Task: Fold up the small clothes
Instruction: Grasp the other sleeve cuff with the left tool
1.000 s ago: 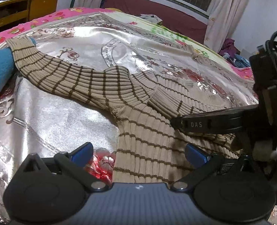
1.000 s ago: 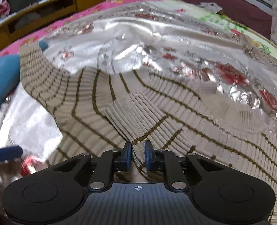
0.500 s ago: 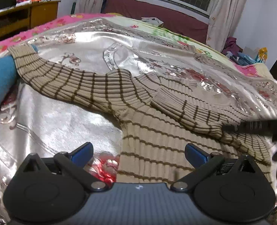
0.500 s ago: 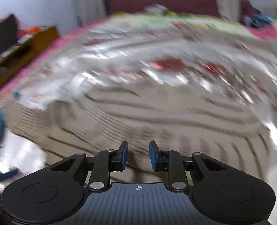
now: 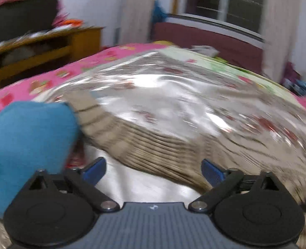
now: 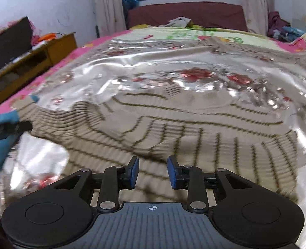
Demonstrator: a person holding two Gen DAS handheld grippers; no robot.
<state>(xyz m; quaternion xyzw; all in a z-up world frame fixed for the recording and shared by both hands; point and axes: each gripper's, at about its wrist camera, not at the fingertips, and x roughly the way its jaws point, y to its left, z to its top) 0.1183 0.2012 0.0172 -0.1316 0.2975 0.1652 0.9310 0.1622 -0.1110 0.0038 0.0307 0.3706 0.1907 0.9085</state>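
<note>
Now the striped sweater (image 6: pixel 194 128) lies flat across the middle of the frame on the shiny silver bedspread (image 6: pixel 153 62), one sleeve (image 5: pixel 103 120) reaching toward the blue cloth (image 5: pixel 26 137) at left. It looks soft, limp and light; best pinched at a cuff or hem. Compared with a second ago, the right gripper (image 6: pixel 152 172) has let go and stands partly open, empty. The left gripper (image 5: pixel 153 168) is wide open, now swung over the sleeve.

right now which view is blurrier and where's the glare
Left wrist view is blurrier: the striped sweater and blue cloth smear with motion. Right wrist view is sharper far off, the sweater slightly smeared near the right gripper. Glare: white highlights on the shiny silver bedcover in both views.
</note>
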